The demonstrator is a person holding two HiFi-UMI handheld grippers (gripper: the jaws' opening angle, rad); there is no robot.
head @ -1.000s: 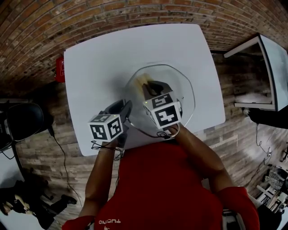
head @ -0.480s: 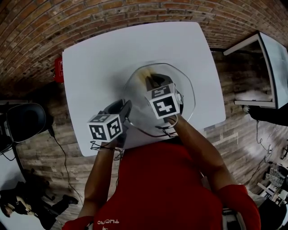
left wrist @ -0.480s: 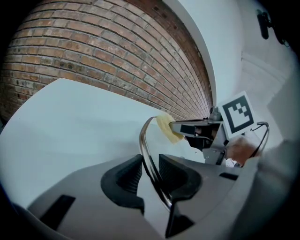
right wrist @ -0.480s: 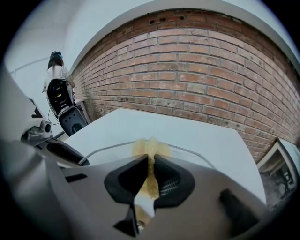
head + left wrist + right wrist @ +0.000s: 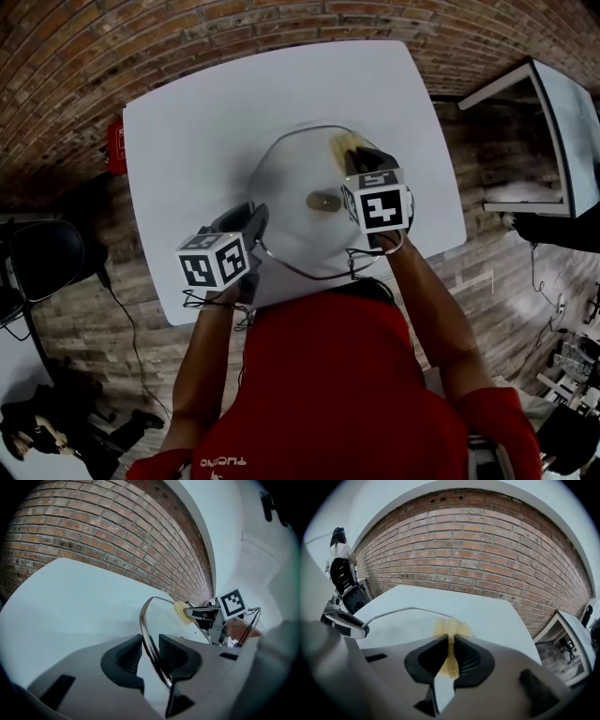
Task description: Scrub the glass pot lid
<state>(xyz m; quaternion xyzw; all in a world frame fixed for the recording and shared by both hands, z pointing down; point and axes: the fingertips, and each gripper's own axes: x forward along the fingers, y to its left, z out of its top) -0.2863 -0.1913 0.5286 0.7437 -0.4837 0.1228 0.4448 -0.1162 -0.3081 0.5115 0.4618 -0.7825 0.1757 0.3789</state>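
1. Left gripper (image 5: 150, 654) is clamped on the metal rim of the glass pot lid (image 5: 286, 187). Its pads pinch the near-left edge and steady the lid on the white table (image 5: 216, 103).
2. Right gripper (image 5: 450, 656) is closed narrowly on a yellow sponge (image 5: 451, 626). The sponge is squashed thin between the pads, and its free end bears on the glass close to the far-right rim, beyond the knob (image 5: 323, 200) as the head view shows it.
3. The step in hand looks like the scrubbing itself, out at the lid's edge. To do it well:
   - Press the sponge's broad face flat on the glass, not just its corner.
   - Work in short overlapping strokes that follow the curve of the rim.
   - Hold the left clamp firm, so the lid does not spin or slide under the push.
   - Steer round the knob rather than over it (a bump there could tug the sponge out of the pads).
4. Edges need watching. The lid's near rim lies just beside the table's near edge, so strokes pulled toward the person could drag it off.
5. Open room lies the other way. The far half and the left of the table are bare, with a narrower margin at the right. Strokes can safely run outward and away.
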